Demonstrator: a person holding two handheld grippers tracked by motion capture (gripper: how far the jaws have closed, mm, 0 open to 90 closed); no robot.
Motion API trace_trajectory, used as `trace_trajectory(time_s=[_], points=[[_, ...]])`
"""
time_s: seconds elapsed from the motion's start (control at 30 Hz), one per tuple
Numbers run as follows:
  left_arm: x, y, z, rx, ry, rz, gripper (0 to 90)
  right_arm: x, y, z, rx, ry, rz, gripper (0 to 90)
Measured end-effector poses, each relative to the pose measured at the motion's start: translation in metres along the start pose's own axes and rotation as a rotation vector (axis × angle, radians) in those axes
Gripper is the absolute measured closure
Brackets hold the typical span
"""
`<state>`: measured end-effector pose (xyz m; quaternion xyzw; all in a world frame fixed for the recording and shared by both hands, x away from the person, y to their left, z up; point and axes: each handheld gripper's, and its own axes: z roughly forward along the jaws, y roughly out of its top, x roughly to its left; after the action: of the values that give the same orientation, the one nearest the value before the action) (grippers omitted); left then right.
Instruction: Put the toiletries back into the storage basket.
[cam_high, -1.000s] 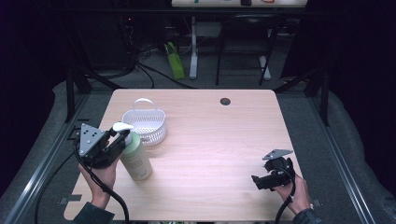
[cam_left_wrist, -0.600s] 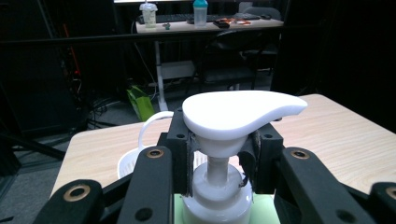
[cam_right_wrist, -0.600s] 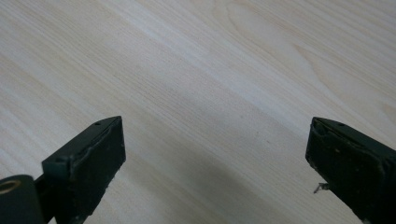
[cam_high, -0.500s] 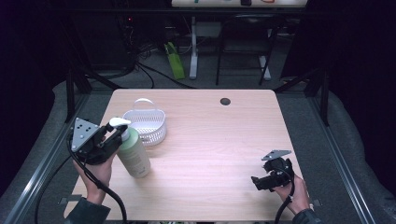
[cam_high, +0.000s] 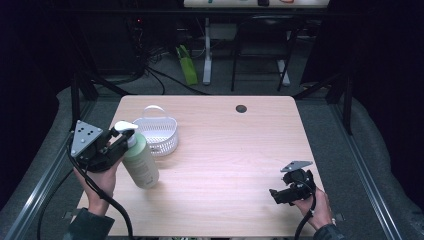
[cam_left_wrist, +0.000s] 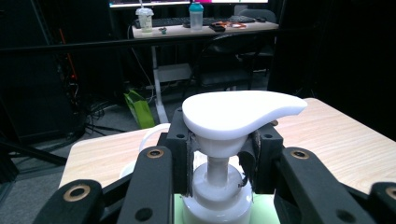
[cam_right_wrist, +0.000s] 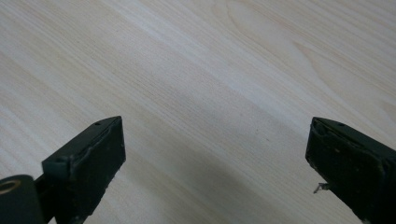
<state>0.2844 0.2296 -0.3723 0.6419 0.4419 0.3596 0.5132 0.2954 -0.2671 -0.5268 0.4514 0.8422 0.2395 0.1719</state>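
Observation:
A pale green pump bottle (cam_high: 141, 165) with a white pump head (cam_left_wrist: 238, 109) is at the table's left side, tilted with its base toward the right. My left gripper (cam_high: 124, 140) is shut on its neck just under the pump head, the pads (cam_left_wrist: 180, 140) pressing either side of the white collar. I cannot tell whether the base touches the wood. My right gripper (cam_high: 274, 195) rests low near the front right edge, open, with bare wood between its jaws (cam_right_wrist: 215, 154).
A white slotted basket (cam_high: 159, 131) with a handle stands right behind the bottle. A small dark round hole (cam_high: 241, 108) lies near the far edge of the table (cam_high: 230, 145). Desks, a chair and cables stand beyond the table.
My left gripper has risen a little and drifted left with the bottle in it. The right gripper has stayed where it was.

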Motion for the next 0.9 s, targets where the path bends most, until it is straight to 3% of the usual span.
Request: trace_trajectory(time_s=[0.9], points=[[0.005, 0.034, -0.003, -0.033, -0.003, 0.017, 67.6, 0.0, 0.0, 0.002, 0.006, 0.003, -0.001, 4.3]])
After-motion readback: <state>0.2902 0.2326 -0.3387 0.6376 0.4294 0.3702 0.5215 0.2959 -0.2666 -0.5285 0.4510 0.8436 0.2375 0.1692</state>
